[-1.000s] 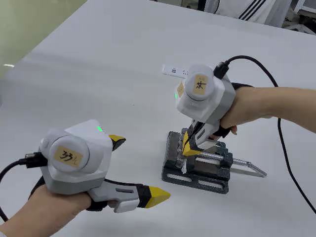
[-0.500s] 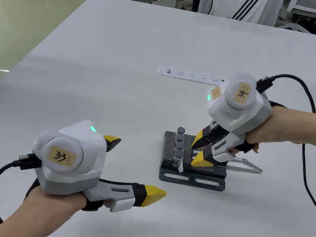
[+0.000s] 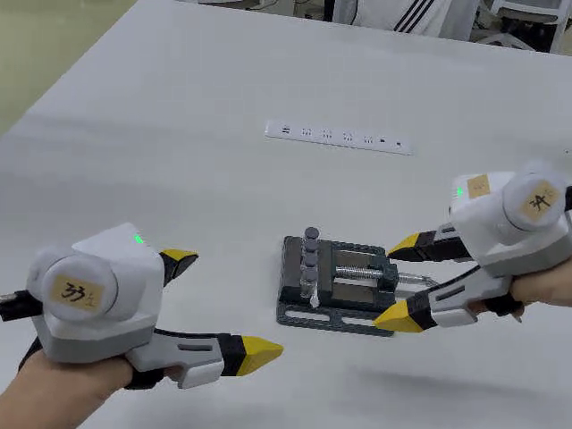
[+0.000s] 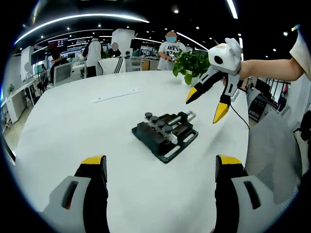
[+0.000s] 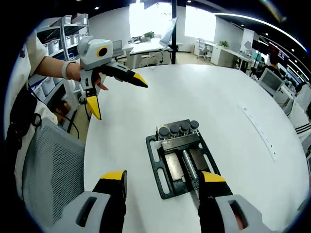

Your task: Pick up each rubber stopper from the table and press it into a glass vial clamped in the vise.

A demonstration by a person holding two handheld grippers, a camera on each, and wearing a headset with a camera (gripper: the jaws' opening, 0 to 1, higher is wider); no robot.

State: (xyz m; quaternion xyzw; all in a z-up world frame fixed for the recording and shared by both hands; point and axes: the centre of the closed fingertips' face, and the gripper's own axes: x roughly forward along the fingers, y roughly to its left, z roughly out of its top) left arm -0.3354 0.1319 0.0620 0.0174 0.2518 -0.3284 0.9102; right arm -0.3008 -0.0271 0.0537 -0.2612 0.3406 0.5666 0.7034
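Observation:
A dark vise (image 3: 335, 288) sits mid-table and clamps a row of several glass vials (image 3: 309, 259), each capped with a dark grey stopper. My right gripper (image 3: 398, 281) is open and empty just right of the vise, clear of the vials. My left gripper (image 3: 219, 306) is open and empty at the near left, well short of the vise. In the left gripper view the vise (image 4: 165, 133) lies beyond my open jaws, with the right gripper (image 4: 204, 104) raised behind it. In the right gripper view the vials (image 5: 179, 128) stand at the far end of the vise (image 5: 180, 160).
A white power strip (image 3: 338, 137) lies on the table beyond the vise. The table (image 3: 179, 134) is white and wide. A mesh chair (image 5: 48, 174) stands at the table's edge. People and desks are in the background.
My right gripper has lifted off the vials, opened, and drawn back to the right of the vise. The capped vials have come into sight. My left gripper stays open.

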